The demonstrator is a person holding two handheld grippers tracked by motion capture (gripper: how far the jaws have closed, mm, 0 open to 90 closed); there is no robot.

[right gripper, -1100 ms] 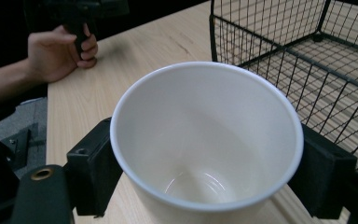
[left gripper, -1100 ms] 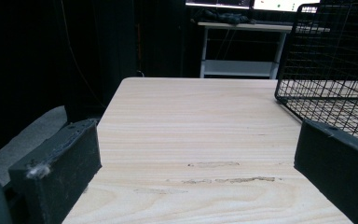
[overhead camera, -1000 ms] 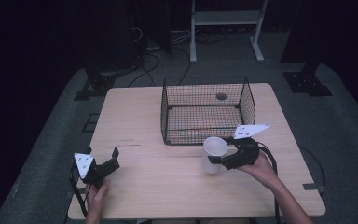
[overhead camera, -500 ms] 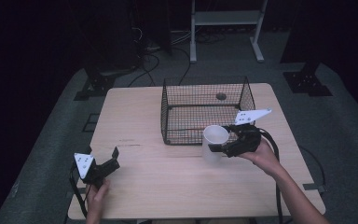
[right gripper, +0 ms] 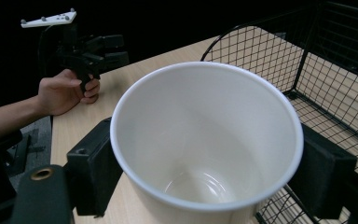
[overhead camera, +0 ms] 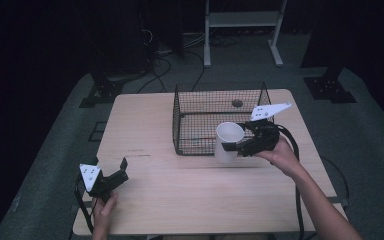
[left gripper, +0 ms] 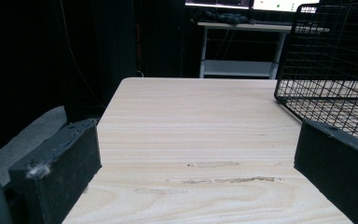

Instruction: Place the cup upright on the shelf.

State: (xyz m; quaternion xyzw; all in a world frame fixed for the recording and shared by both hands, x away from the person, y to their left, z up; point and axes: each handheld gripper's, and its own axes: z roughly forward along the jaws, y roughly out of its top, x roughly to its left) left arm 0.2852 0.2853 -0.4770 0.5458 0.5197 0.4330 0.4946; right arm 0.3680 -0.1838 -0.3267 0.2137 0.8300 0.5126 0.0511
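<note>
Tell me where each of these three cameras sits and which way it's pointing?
High view: above the person's side, looking forward and down on the table, wire basket, both forearms.
Left gripper view: rides the left tool, facing across bare tabletop between its open jaws.
Right gripper view: rides the right tool, looking into the white cup it grips.
Shared: all three catch the basket.

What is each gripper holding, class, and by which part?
The right gripper grips the white cup by its outer sides, just below the rim. The left gripper holds nothing.

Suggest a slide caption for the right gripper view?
White cup clamped between the right gripper jaws, beside the wire basket.
</note>
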